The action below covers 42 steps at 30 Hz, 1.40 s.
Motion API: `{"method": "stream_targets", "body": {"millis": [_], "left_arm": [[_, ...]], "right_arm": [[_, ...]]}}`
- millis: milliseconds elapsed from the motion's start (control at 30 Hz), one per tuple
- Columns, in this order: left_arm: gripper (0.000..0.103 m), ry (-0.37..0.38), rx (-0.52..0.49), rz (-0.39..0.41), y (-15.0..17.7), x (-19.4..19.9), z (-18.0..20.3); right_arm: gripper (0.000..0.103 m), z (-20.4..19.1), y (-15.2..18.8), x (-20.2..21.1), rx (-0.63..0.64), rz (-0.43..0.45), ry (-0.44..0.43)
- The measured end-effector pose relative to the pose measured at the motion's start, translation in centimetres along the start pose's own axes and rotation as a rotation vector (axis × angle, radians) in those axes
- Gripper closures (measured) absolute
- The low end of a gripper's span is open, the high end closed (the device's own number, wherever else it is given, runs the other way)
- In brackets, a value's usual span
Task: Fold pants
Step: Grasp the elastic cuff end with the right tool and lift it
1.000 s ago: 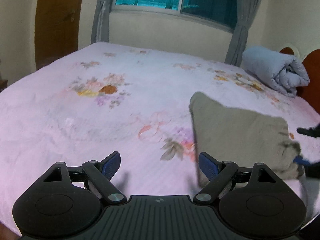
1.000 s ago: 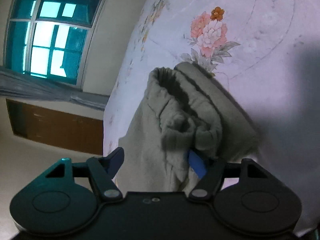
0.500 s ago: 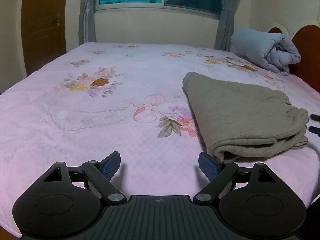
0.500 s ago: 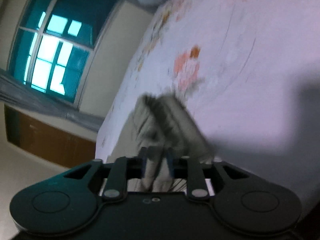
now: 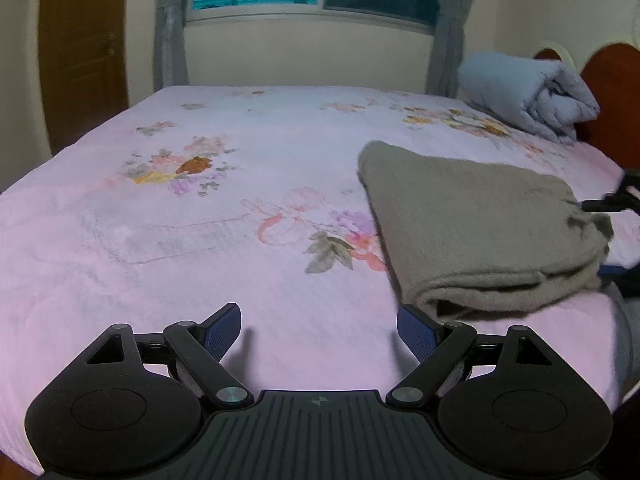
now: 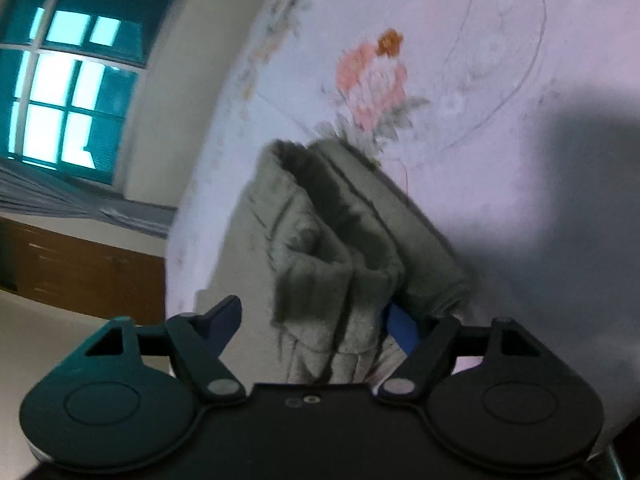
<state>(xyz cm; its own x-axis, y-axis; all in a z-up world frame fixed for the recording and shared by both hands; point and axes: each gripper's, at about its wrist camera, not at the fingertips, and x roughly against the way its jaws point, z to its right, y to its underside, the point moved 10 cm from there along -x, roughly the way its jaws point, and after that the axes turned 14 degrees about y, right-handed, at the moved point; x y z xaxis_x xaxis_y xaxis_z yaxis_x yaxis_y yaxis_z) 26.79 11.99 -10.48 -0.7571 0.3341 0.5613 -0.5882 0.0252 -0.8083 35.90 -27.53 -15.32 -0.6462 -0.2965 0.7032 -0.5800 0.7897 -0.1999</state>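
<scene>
1. Left hand-held gripper (image 5: pixel 319 330): its jaws stand wide apart over bare bed (image 5: pixel 168 216), holding nothing. The pants (image 5: pixel 476 232) lie to its right as a folded bundle, its right fingertip just beside their near fold. It is best kept out of the way — or brought in flat to steady the near fold if the bundle needs squaring.

2. Pants: already folded into a compact stack on the right part of the bed, with the gathered waistband (image 6: pixel 320 216) facing the right wrist camera. The layers look fairly even; the task seems close to done. The waistband end bunches up, so any last move should flatten, not drag.

3. Right hand-held gripper (image 6: pixel 312 322): jaws apart, with the waistband end lying between them and against the right finger; it is not clamped. In the left view it shows at the bundle's far right edge. If it withdraws, it should go straight back and low — a hooked finger could lift the top layer and undo the fold.
</scene>
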Motion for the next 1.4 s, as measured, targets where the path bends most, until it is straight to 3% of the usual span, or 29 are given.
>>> {"method": "stream_targets", "body": {"millis": [33,200,267,367,400,433,500,567,633,700,933,1000,1100,1267,1300,1400], "left_arm": [[0.018,0.014,-0.025,-0.006,0.0,-0.1,0.6],[0.013,0.078,-0.138,-0.028,-0.2,-1.9,4.2],[0.013,0.054,-0.168,-0.058,-0.4,-3.6,4.6],[0.013,-0.066,-0.163,-0.059,-1.4,-5.1,3.1],[0.009,-0.096,-0.147,-0.078,-1.4,-5.6,2.2],[0.0,-0.094,-0.1,-0.086,-1.2,-5.9,1.3],[0.0,-0.062,0.019,-0.106,-0.5,-6.4,-0.1],[0.0,-0.039,0.037,-0.103,-0.2,-6.3,-0.4],[0.0,-0.029,0.033,-0.109,0.0,-6.5,-0.2],[0.0,-0.016,0.023,-0.106,0.1,-6.4,0.0],[0.0,0.063,0.084,-0.064,0.6,-5.3,-1.0],[0.0,0.06,0.083,-0.065,1.0,-4.5,-1.4],[0.0,-0.022,0.099,-0.059,1.7,-2.4,-3.5],[0.0,0.075,0.272,0.092,-0.1,1.2,-5.5],[0.0,0.119,0.298,0.125,-0.9,1.5,-5.2],[0.0,0.268,0.353,0.171,-3.1,0.2,-3.4]], "right_arm": [[0.071,-0.4,0.0,-0.3,0.02,-0.002,-0.001],[0.075,-5.6,0.3,3.7,0.12,0.073,-0.243],[0.075,-7.6,0.5,5.0,0.139,0.08,-0.308],[0.075,-9.3,0.7,6.2,0.151,0.082,-0.367],[0.075,-9.5,0.6,6.7,0.164,0.096,-0.381],[0.076,-9.4,0.4,7.0,0.181,0.114,-0.381],[0.079,-7.8,-0.4,6.3,0.175,0.131,-0.346],[0.079,-4.4,-1.0,3.8,0.167,0.129,-0.24],[0.081,1.2,-1.1,-0.4,0.068,0.04,-0.095],[0.083,3.9,-1.0,-1.7,-0.007,0.012,-0.145],[0.079,2.6,-1.2,-2.0,0.054,0.001,-0.105],[0.079,2.6,-1.5,-2.0,0.063,-0.006,-0.108],[0.076,1.9,-2.1,-2.0,0.119,-0.012,-0.123],[0.071,1.5,-2.8,-2.0,0.185,-0.111,-0.151],[0.065,1.5,-3.1,-1.1,0.192,-0.097,-0.165],[0.033,2.2,-4.8,1.6,0.185,0.012,-0.174]]}}
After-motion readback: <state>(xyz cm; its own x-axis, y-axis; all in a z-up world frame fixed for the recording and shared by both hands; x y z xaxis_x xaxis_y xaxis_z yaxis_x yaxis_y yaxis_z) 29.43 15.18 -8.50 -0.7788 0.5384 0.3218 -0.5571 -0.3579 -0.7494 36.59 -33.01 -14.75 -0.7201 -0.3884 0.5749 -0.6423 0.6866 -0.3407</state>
